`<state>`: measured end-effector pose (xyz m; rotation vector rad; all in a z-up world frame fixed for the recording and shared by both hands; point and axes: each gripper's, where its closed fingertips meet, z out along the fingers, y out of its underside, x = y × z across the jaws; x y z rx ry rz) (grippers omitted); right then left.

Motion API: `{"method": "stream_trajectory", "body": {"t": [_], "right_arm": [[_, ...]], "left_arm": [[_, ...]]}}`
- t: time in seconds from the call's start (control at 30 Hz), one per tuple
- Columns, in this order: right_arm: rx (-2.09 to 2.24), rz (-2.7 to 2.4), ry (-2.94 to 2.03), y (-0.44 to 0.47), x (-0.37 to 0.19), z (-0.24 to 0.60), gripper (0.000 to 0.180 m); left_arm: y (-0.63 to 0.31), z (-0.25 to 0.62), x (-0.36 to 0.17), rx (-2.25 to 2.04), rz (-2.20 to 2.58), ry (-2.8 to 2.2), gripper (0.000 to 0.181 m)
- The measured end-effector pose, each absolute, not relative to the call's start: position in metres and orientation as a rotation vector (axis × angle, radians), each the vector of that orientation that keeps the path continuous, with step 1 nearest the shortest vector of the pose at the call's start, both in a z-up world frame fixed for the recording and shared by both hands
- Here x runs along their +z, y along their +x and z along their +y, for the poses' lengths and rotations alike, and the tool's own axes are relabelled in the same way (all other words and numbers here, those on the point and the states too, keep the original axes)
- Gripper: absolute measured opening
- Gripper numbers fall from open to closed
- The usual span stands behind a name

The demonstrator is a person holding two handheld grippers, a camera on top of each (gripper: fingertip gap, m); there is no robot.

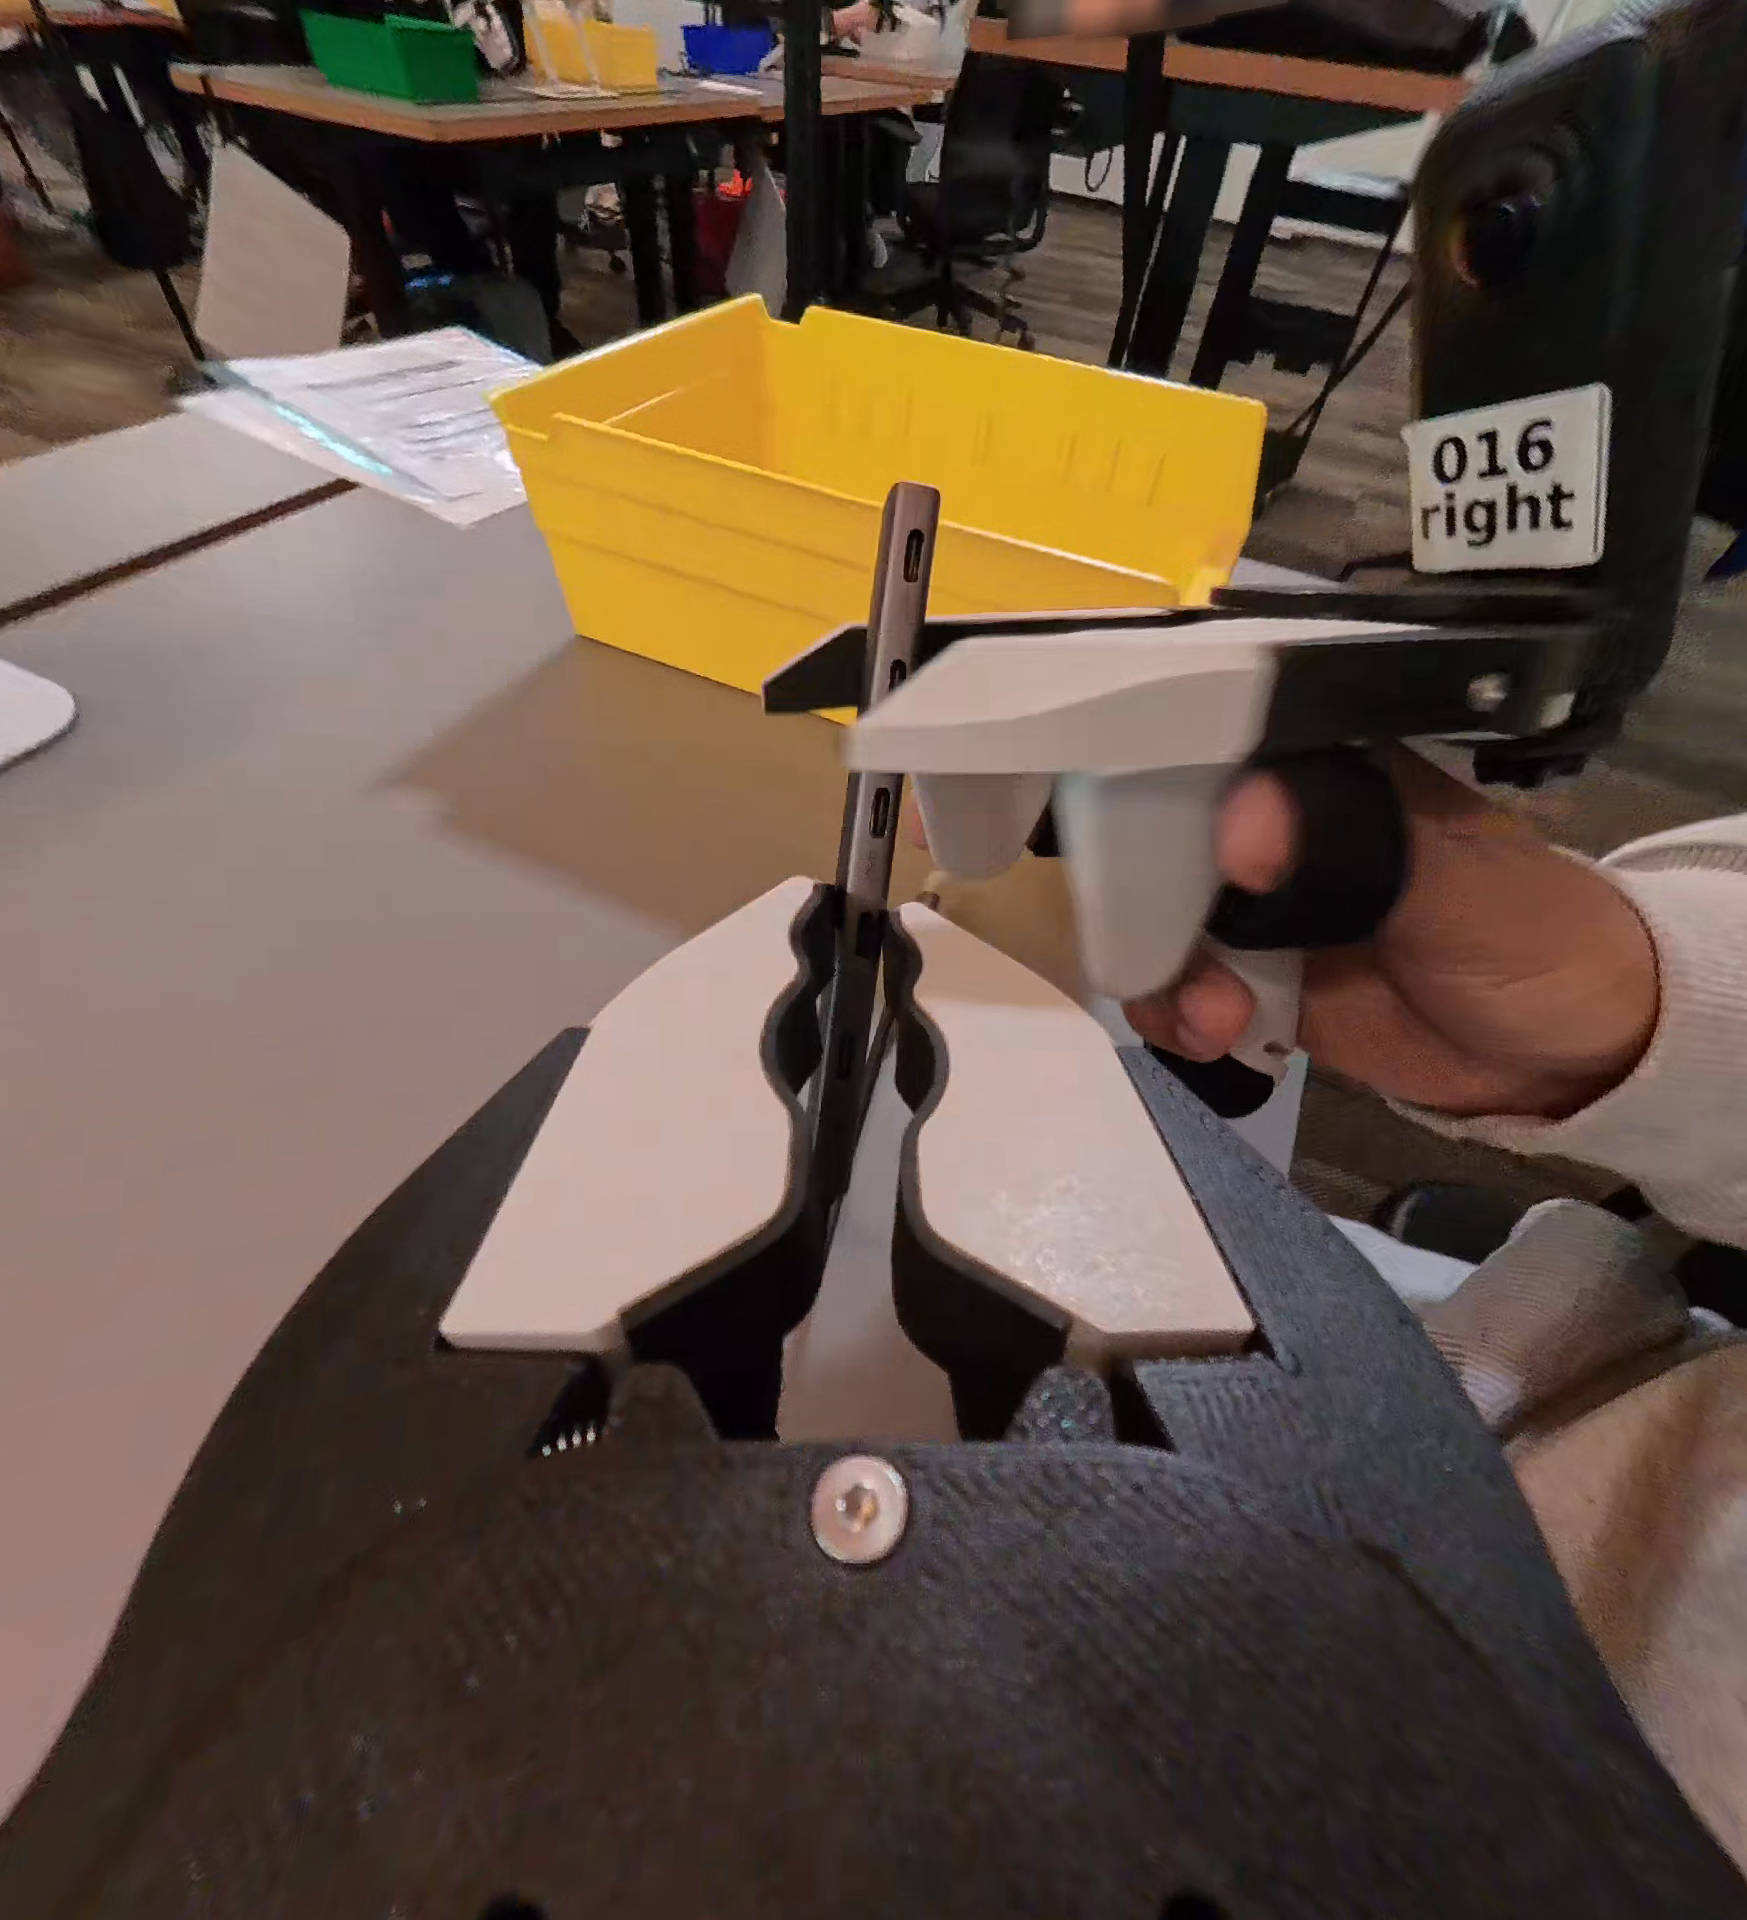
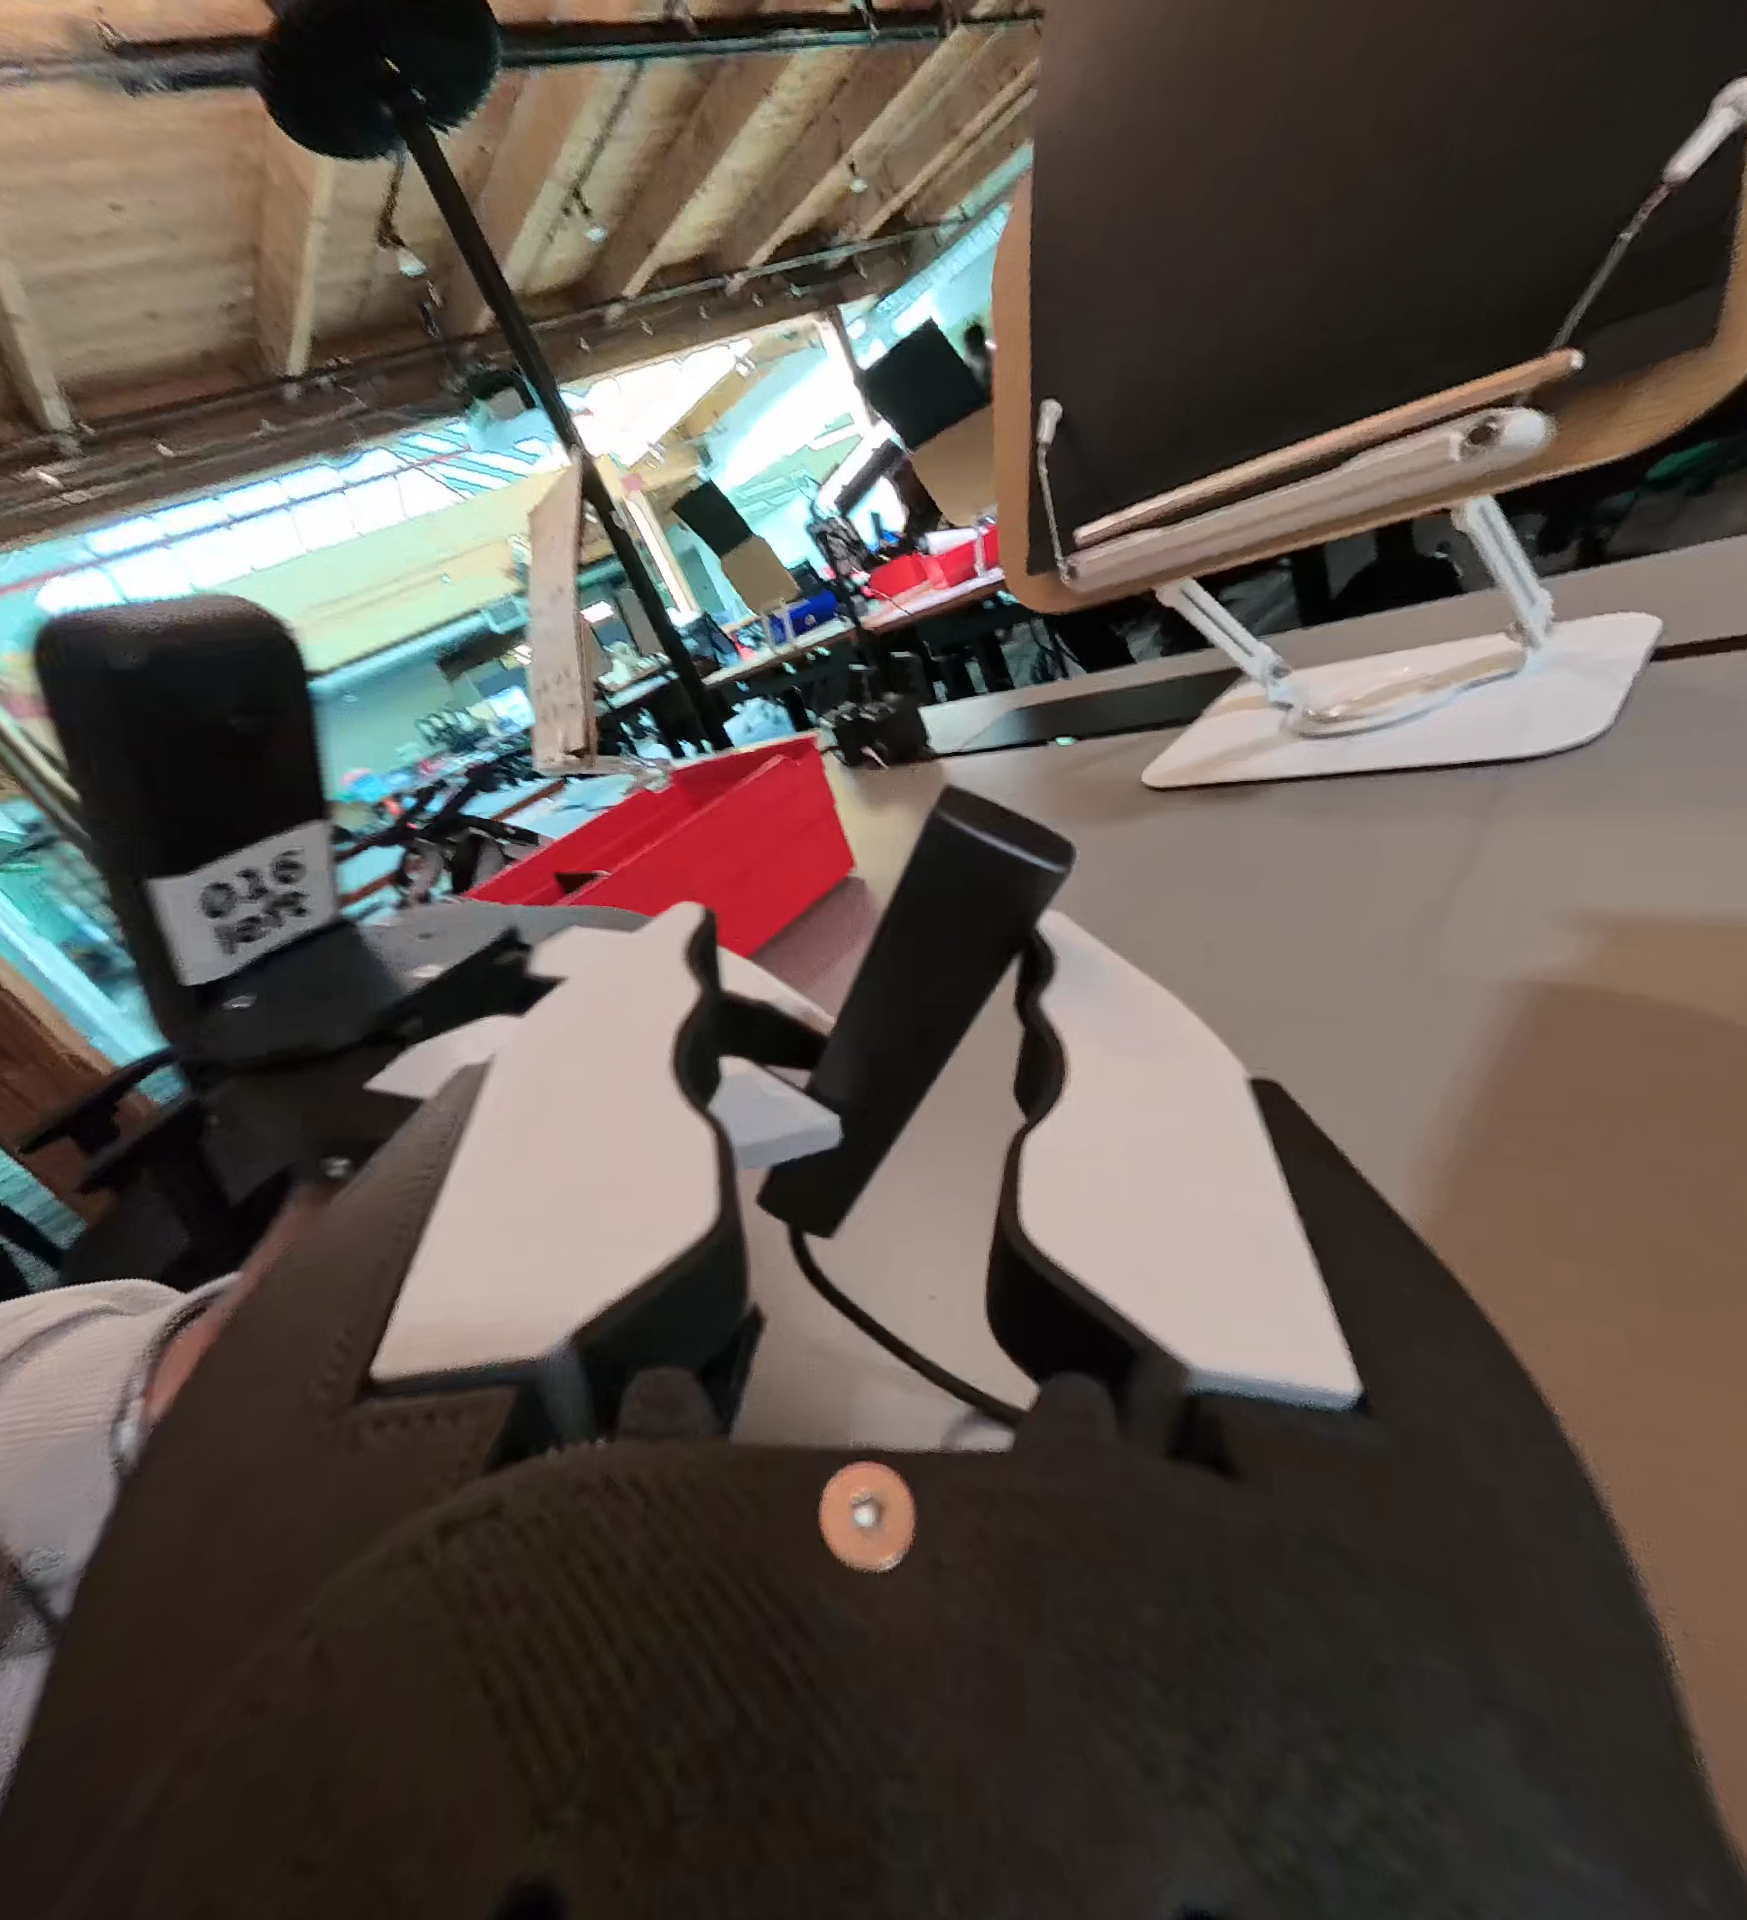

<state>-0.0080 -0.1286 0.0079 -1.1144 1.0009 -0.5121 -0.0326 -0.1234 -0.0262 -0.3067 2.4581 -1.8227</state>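
My left gripper (image 1: 864,904) is shut on a thin grey slab with several ports along its edge (image 1: 900,582) and holds it upright above the grey table (image 1: 225,831). My right gripper (image 1: 853,707) comes in from the right, held by a hand (image 1: 1420,987). Its two fingers straddle the slab at mid height. In the right wrist view the right gripper (image 2: 864,935) is open. The dark slab (image 2: 931,987) lies against its right finger, with a gap to the left finger. A black cable (image 2: 879,1320) trails from the slab's lower end.
A yellow bin (image 1: 952,436) stands just behind the grippers, with papers in plastic (image 1: 381,416) to its left. A red bin (image 2: 703,831) sits at the table's edge. A wooden stand holding a dark panel rests on a white base (image 2: 1420,707). The grippers are tip to tip, or close to it.
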Motion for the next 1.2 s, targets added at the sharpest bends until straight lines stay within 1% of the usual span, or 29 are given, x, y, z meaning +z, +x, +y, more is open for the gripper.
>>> {"method": "stream_trajectory", "body": {"t": [0.03, 0.07, 0.13, 0.27, 0.3, 0.33, 0.37, 0.4, 0.43, 0.47, 0.5, 0.53, 0.6, 0.67, 0.7, 0.8, 0.83, 0.9, 1.03, 1.07, 1.1, 1.13, 1.2], "right_arm": [[-0.527, 1.035, -1.136, -0.006, 0.002, -0.134, 0.036], [-0.509, 1.040, -1.143, -0.007, 0.000, -0.136, 0.029], [-0.431, 1.012, -1.109, -0.010, 0.003, -0.135, 0.027], [-0.336, 0.950, -1.037, -0.016, 0.011, -0.138, 0.025], [-0.319, 0.933, -1.025, -0.018, 0.013, -0.140, 0.025], [-0.298, 0.914, -1.012, -0.019, 0.015, -0.141, 0.025], [-0.272, 0.897, -0.994, -0.020, 0.017, -0.143, 0.024], [-0.239, 0.877, -0.971, -0.022, 0.020, -0.144, 0.025], [-0.201, 0.856, -0.946, -0.024, 0.023, -0.145, 0.024], [-0.163, 0.838, -0.920, -0.025, 0.025, -0.146, 0.024], [-0.123, 0.819, -0.899, -0.027, 0.027, -0.147, 0.025], [-0.077, 0.801, -0.883, -0.029, 0.028, -0.146, 0.025], [-0.010, 0.774, -0.878, -0.032, 0.029, -0.143, 0.024], [0.020, 0.749, -0.890, -0.035, 0.029, -0.139, 0.024], [0.035, 0.731, -0.891, -0.037, 0.031, -0.137, 0.024], [0.099, 0.685, -0.867, -0.043, 0.036, -0.133, 0.024], [0.125, 0.676, -0.852, -0.044, 0.038, -0.133, 0.024], [0.160, 0.672, -0.825, -0.045, 0.039, -0.133, 0.024], [0.153, 0.694, -0.846, -0.042, 0.036, -0.130, 0.027], [0.119, 0.726, -0.843, -0.038, 0.033, -0.132, 0.033], [0.066, 0.767, -0.835, -0.032, 0.029, -0.135, 0.049], [0.017, 0.800, -0.823, -0.026, 0.026, -0.139, 0.060], [-0.015, 0.835, -0.817, -0.022, 0.023, -0.145, 0.060]], "left_arm": [[-0.034, -0.124, -0.025, -1.803, 2.437, -0.268, 0.010], [-0.035, -0.125, -0.025, -1.781, 2.417, -0.232, 0.010], [-0.039, -0.125, -0.022, -1.819, 2.374, -0.171, 0.009], [-0.042, -0.124, -0.016, -2.089, 2.380, -0.232, 0.058], [-0.039, -0.125, -0.017, -2.161, 2.402, -0.295, 0.078], [-0.035, -0.126, -0.021, -2.215, 2.437, -0.377, 0.102], [-0.032, -0.128, -0.028, -2.253, 2.494, -0.452, 0.117], [-0.036, -0.129, -0.033, -2.308, 2.572, -0.480, 0.119], [-0.044, -0.129, -0.035, -2.387, 2.646, -0.470, 0.116], [-0.053, -0.128, -0.034, -2.475, 2.710, -0.442, 0.106], [-0.063, -0.126, -0.031, -2.579, 2.764, -0.396, 0.088], [-0.073, -0.124, -0.024, -2.703, 2.812, -0.360, 0.076], [-0.086, -0.119, -0.009, -2.978, 2.871, -0.365, 0.073], [-0.092, -0.114, 0.000, -3.195, 2.912, -0.418, 0.059], [-0.094, -0.114, -0.001, -3.235, 2.946, -0.453, 0.055], [-0.097, -0.111, 0.000, -3.382, 2.956, -0.483, 0.035], [-0.097, -0.111, 0.001, -3.430, 2.939, -0.510, 0.025], [-0.097, -0.111, 0.001, -3.503, 2.904, -0.546, 0.024], [-0.102, -0.111, 0.001, -3.494, 2.945, -0.480, 0.025], [-0.101, -0.111, 0.001, -3.496, 2.924, -0.493, 0.025], [-0.098, -0.111, 0.002, -3.520, 2.880, -0.522, 0.024], [-0.093, -0.110, 0.003, -3.562, 2.819, -0.566, 0.024], [-0.080, -0.109, 0.004, -3.613, 2.687, -0.691, 0.024]]}}
